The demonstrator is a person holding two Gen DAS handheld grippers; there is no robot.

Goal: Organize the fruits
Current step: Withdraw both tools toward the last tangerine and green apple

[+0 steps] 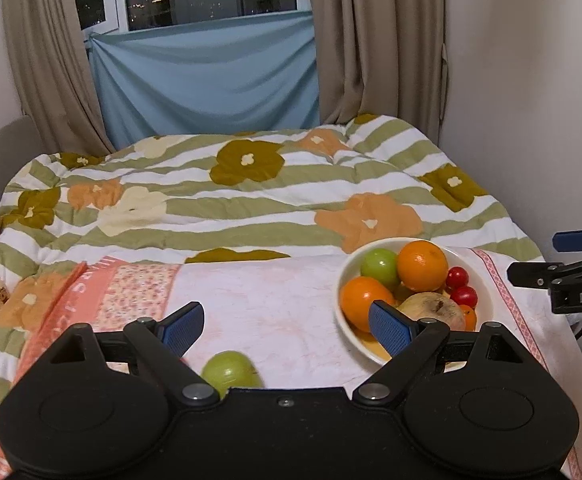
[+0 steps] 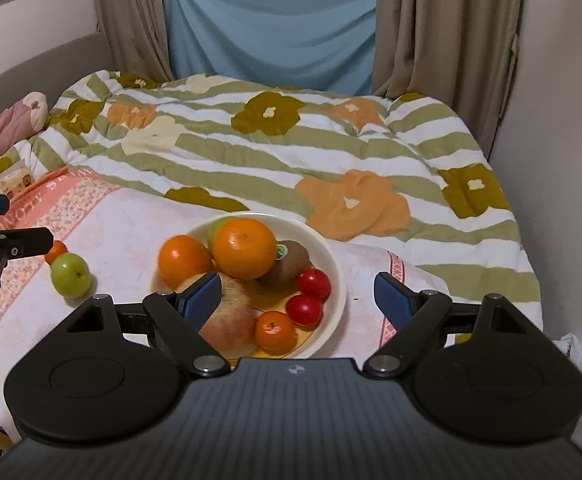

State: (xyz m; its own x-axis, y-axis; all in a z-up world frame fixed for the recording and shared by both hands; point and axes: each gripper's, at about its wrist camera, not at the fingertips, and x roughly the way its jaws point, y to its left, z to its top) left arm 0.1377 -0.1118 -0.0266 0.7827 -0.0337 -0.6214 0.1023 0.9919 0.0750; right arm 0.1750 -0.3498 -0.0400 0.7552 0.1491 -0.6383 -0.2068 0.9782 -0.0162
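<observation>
A cream bowl (image 1: 487,308) (image 2: 337,276) sits on a pink cloth (image 1: 275,312) and holds oranges (image 2: 243,248), a green apple (image 1: 379,268), a kiwi (image 2: 289,266), a pale apple (image 2: 227,320), cherry tomatoes (image 2: 305,310) and a small mandarin (image 2: 275,330). A loose green apple (image 1: 231,372) (image 2: 70,275) lies on the cloth left of the bowl, with a small orange fruit (image 2: 56,251) behind it. My left gripper (image 1: 287,326) is open just above the loose apple. My right gripper (image 2: 297,298) is open over the bowl's near side.
The cloth lies on a bed with a flowered, striped quilt (image 1: 251,200). Curtains and a blue sheet hang at the back. A wall stands at the right (image 2: 563,120). A pink plush toy (image 2: 11,120) and a small carton (image 2: 13,182) lie at the left.
</observation>
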